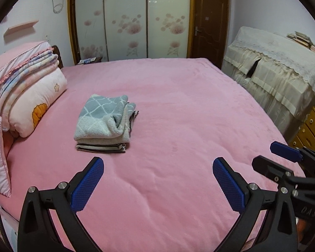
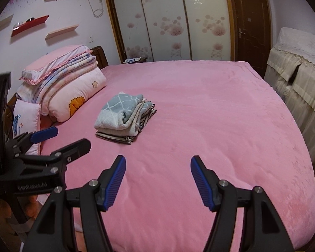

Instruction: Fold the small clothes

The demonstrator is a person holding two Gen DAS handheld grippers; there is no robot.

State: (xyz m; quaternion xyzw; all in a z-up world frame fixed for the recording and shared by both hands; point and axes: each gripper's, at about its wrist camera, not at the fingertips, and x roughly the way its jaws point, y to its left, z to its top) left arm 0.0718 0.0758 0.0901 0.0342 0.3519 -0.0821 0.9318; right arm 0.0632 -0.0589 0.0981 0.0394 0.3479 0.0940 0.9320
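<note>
Nearest, both grippers hang over the front part of the bed w/ nothing in them. Left gripper (image 1: 158, 185) has its jaws spread wide, right gripper (image 2: 157, 181) also wide, only pink blanket (image 1: 178, 109) btw the blue pads (image 1: 88, 185). They are side by side, close to each other, and apart from the clothes.

Farther, toward the left-middle of the bed, lies the pile of clothes (image 1: 105, 121): a grey-white fleecy piece w/ diamond pattern on top, a beige layer under it, a striped one at the bottom. It looks already folded and stacked, so prob. little is left to do here.

I judge the cloth soft, light, limp, not fragile; the fleece is thick, so a fold may spring open. Better to pinch at an edge or corner, thru all layers, not in the middle.

Behind, at the head side: folded quilts and a pillow (image 1: 31, 96), then the wardrobe (image 1: 128, 19) and door (image 1: 210, 21).
</note>
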